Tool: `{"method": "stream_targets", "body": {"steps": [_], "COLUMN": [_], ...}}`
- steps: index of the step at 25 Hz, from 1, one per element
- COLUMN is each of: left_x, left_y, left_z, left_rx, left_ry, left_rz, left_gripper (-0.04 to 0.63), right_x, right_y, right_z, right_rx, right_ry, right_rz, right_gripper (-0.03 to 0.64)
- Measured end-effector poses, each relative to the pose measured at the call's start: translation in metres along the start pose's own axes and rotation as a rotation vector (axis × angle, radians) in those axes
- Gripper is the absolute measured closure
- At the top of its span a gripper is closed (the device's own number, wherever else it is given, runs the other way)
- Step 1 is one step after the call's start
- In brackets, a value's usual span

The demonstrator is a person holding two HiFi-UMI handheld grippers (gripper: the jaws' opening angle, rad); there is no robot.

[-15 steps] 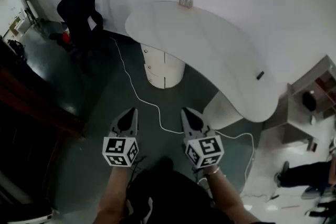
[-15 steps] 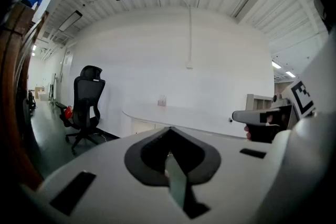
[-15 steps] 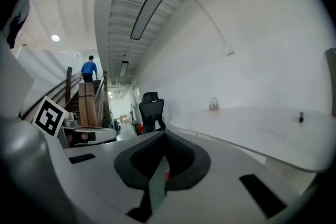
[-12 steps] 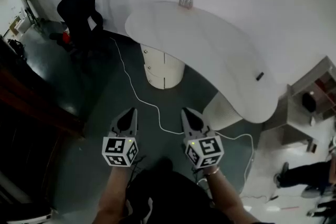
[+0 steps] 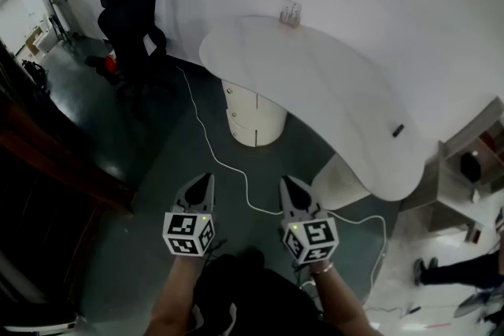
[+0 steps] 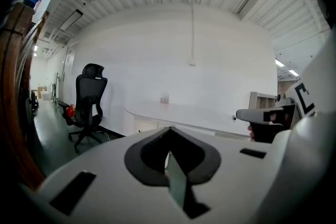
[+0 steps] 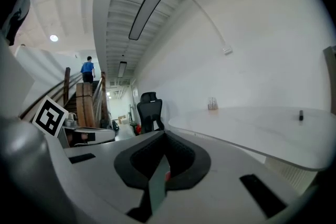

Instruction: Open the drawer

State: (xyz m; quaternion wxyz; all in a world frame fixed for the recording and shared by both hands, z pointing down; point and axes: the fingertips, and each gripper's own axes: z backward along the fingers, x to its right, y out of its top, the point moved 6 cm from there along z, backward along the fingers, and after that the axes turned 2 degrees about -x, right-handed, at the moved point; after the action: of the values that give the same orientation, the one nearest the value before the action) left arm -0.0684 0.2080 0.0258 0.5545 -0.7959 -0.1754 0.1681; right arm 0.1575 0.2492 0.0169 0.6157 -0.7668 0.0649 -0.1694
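Observation:
A rounded white drawer cabinet (image 5: 253, 117) stands under the curved white desk (image 5: 331, 90), its stacked drawer fronts closed. My left gripper (image 5: 206, 179) and right gripper (image 5: 287, 181) are side by side above the dark floor, well short of the cabinet and pointing towards it. Each is shut with nothing between its jaws. In the left gripper view the left gripper (image 6: 169, 156) has its jaws meeting, and the cabinet (image 6: 145, 124) shows small and far beneath the desk. The right gripper view shows the right gripper (image 7: 164, 164) with its jaws together, beside the desk (image 7: 262, 131).
A white cable (image 5: 228, 161) runs across the floor between me and the cabinet. A black office chair (image 5: 130, 12) stands at the back left, and dark wooden stairs (image 5: 47, 161) at the left. Shelves (image 5: 472, 161) and a person's legs (image 5: 449, 271) are at the right. A small holder (image 5: 290, 12) sits on the desk.
The head view has shifted: desk, cabinet and chair now sit lower and further right in the picture. Both grippers stay shut and side by side.

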Motion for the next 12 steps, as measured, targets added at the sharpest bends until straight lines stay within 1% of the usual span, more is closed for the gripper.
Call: {"method": "stream_targets", "body": {"steps": [7,12], "left_x": [-0.014,-0.033], "left_y": [0.007,0.005], "left_z": [-0.011,-0.028], "left_rx": [-0.011,-0.027], "left_ry": [0.015,0.022], "left_rz": [-0.011,-0.012], "left_gripper": [0.591,0.591], "right_x": [0.0,-0.003], "right_y": [-0.003,-0.008], "right_z": [-0.02,-0.047], "right_rx": [-0.025,-0.057], "right_ry": [0.011,0.017], "right_rz": [-0.008,-0.009], "right_gripper": [0.614,0.614]}}
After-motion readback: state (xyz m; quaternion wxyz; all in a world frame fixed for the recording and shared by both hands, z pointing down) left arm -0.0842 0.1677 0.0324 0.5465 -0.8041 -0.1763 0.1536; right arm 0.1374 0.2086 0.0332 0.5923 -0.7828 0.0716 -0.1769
